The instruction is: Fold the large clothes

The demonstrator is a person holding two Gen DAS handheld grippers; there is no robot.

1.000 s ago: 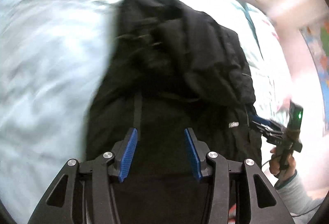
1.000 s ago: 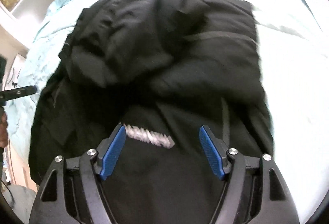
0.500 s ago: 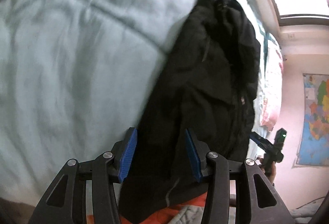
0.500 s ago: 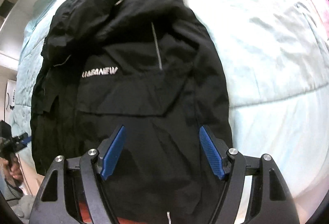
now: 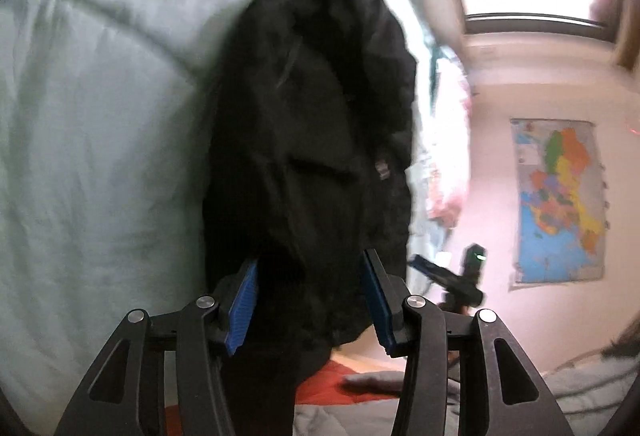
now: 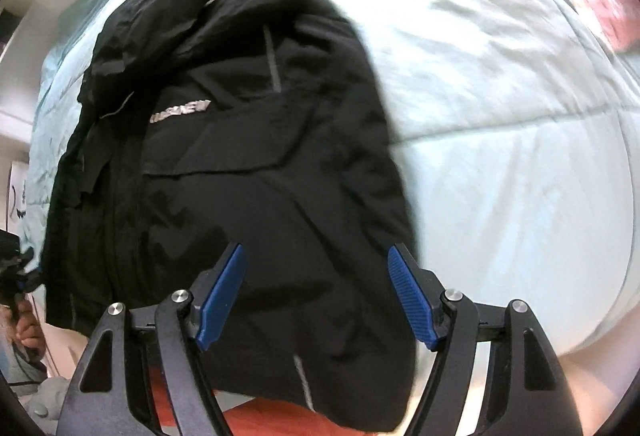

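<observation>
Black jacket (image 6: 248,172) spread along the near side of the bed (image 6: 500,164), on the pale mint quilt, hem hanging just over the near edge above something orange beneath. Laid lengthwise and roughly flat, most likely so the hem corners can be reached from the bedside for a fold.

Left hand-held gripper (image 5: 312,300) hovering at one lower corner of the hem, blue pads apart, released, dark cloth seen between them but not pinched as far as can be told. Right hand-held gripper (image 6: 316,296) poised above the opposite lower corner, jaws spread wide, nothing clasped. Probably set for a paired grasp of the hem.

Pale lettering across the chest (image 6: 179,112), blurred, ending in something like "NEW"; rest unreadable. Thin reflective strips on the chest and near the hem. Coloured wall map (image 5: 558,202) on the pink wall beyond, place names too small to read.
</observation>
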